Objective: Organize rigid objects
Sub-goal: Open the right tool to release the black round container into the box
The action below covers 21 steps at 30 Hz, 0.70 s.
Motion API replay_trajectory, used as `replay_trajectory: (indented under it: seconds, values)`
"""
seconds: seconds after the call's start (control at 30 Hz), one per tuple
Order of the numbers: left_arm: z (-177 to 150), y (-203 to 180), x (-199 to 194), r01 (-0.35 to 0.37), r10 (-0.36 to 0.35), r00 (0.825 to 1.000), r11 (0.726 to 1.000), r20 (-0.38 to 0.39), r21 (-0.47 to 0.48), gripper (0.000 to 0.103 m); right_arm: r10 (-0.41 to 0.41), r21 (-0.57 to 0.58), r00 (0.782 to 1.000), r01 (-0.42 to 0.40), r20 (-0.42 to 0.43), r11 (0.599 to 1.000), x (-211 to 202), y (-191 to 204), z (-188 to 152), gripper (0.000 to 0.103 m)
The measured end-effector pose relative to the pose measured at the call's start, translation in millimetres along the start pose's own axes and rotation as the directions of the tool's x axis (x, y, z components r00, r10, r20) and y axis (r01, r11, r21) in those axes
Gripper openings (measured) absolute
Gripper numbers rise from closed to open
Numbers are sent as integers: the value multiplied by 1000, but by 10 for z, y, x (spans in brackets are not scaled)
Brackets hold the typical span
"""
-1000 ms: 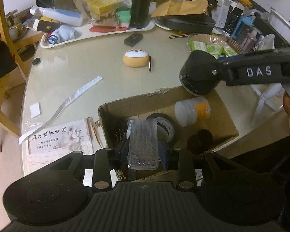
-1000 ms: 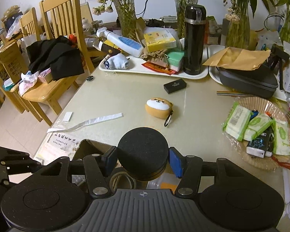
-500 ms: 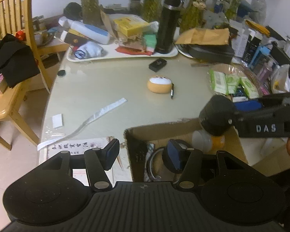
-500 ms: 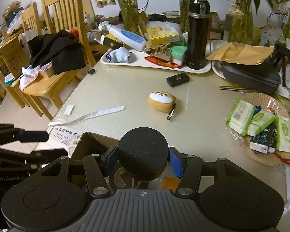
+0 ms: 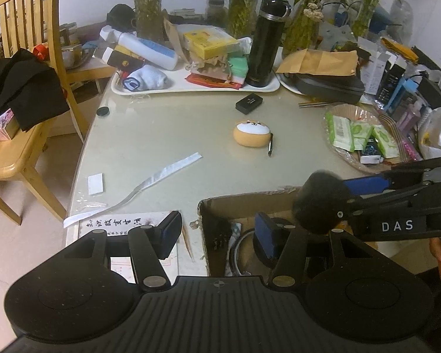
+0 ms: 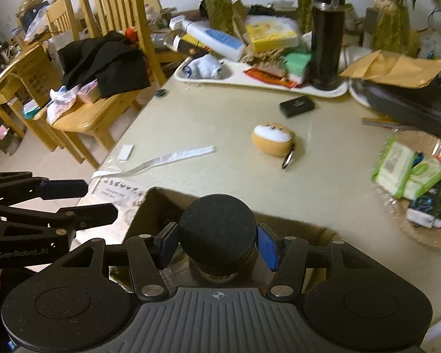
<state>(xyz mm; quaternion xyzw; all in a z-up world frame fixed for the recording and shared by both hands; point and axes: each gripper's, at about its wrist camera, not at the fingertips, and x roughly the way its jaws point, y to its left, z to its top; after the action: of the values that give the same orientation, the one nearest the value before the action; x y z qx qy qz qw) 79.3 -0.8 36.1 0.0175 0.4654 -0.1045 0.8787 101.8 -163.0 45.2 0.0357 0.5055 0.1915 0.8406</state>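
An open cardboard box [image 5: 244, 204] stands at the table's near edge. My left gripper [image 5: 219, 235] hangs open and empty over its left wall, one finger outside the box and one inside. My right gripper [image 6: 217, 245] is shut on a black-lidded jar [image 6: 217, 226] above the box [image 6: 161, 203]. In the left wrist view the jar [image 5: 320, 203] and the right gripper [image 5: 338, 198] come in from the right. The left gripper [image 6: 98, 201] shows at the left of the right wrist view. An orange dog-face pouch [image 5: 251, 133] and a small black case [image 5: 249, 103] lie on the table.
At the back, a white tray [image 5: 191, 88] carries a black flask [image 5: 266, 41], bottles and boxes. A basket of wipes [image 5: 358, 133] sits at right. A paper strip [image 5: 161, 173] lies at left. Wooden chairs [image 6: 108, 58] with dark cloth stand beside the table.
The left gripper has let go of a clear ridged piece over the box and now stands open and empty, tilted up. The right gripper keeps its grip on the jar.
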Motion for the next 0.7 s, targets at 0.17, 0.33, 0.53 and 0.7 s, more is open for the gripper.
replay_trajectory:
  seconds: [0.17, 0.33, 0.53, 0.7]
  values:
    - [-1, -5, 0, 2, -2, 1000, 1000, -1, 7, 54, -32, 10, 999, 32, 26, 999, -43, -31, 22, 69]
    - [8, -52, -3, 18, -18, 1000, 1000, 6, 24, 54, -77, 18, 997, 77, 20, 997, -32, -84, 18, 77]
    - [-3, -117, 17, 5, -6, 1000, 998, 27, 55, 54, -123, 20, 992, 122, 9, 992, -25, -130, 16, 80]
    - [-29, -48, 143, 39, -39, 999, 999, 22, -20, 54, -145, 47, 989, 146, -16, 988, 41, -256, 25, 89]
